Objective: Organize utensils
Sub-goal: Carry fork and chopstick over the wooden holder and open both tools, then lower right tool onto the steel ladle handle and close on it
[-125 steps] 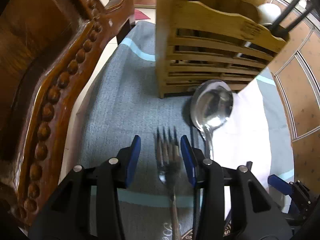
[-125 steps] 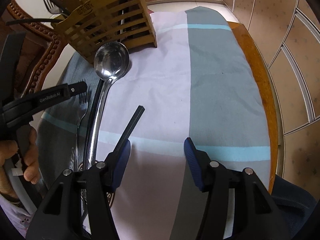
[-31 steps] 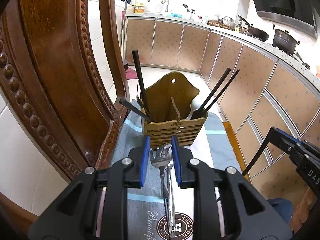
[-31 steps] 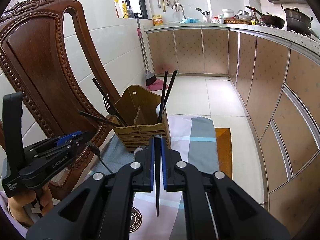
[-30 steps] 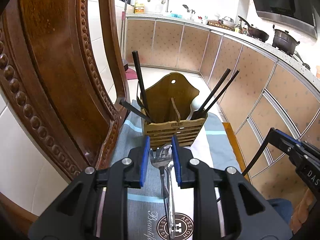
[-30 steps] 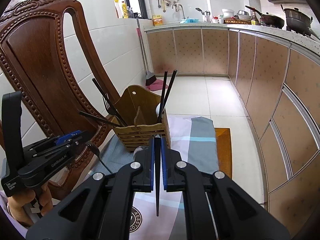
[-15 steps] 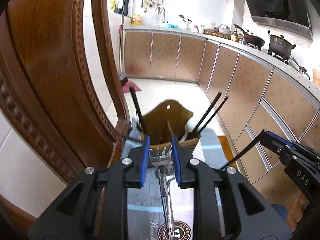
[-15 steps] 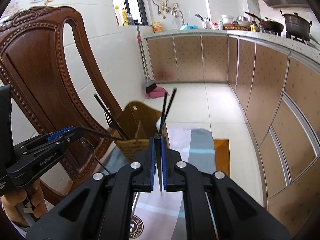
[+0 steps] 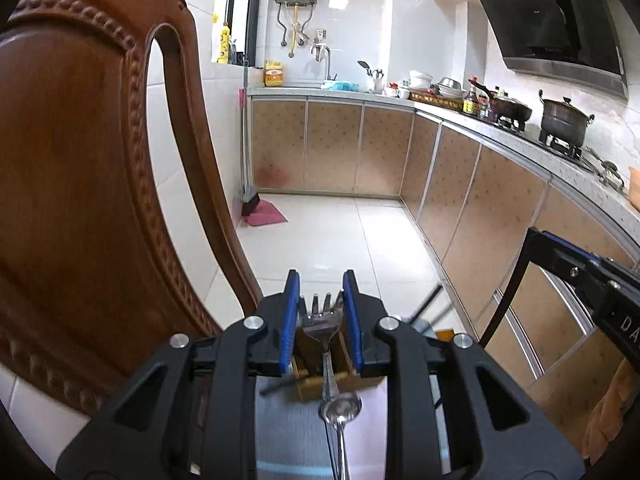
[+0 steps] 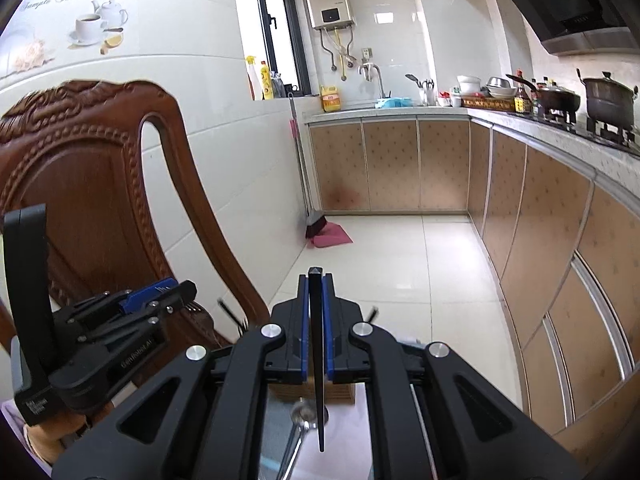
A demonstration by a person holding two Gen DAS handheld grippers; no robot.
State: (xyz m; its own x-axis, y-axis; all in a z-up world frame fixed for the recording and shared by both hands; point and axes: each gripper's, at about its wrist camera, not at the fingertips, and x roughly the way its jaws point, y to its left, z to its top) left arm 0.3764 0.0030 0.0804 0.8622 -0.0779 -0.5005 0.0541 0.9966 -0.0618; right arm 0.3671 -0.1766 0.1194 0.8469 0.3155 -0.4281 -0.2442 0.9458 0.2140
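Both tools are now raised above the wooden holder (image 9: 310,384) at lower centre: fork (image 9: 322,322) clamped in left gripper (image 9: 321,312), chopstick (image 10: 316,340) pinched in right gripper (image 10: 316,312), insertion judged next.

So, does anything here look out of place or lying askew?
One thing: a ladle lies on the cloth in front of the wooden holder, not in it. The left gripper holds a fork, the right gripper a black chopstick. No spill or damage is visible.

Both wrist views are raised, aimed level down the kitchen; the wooden chair (image 9: 80,200) (image 10: 100,184) is shared.
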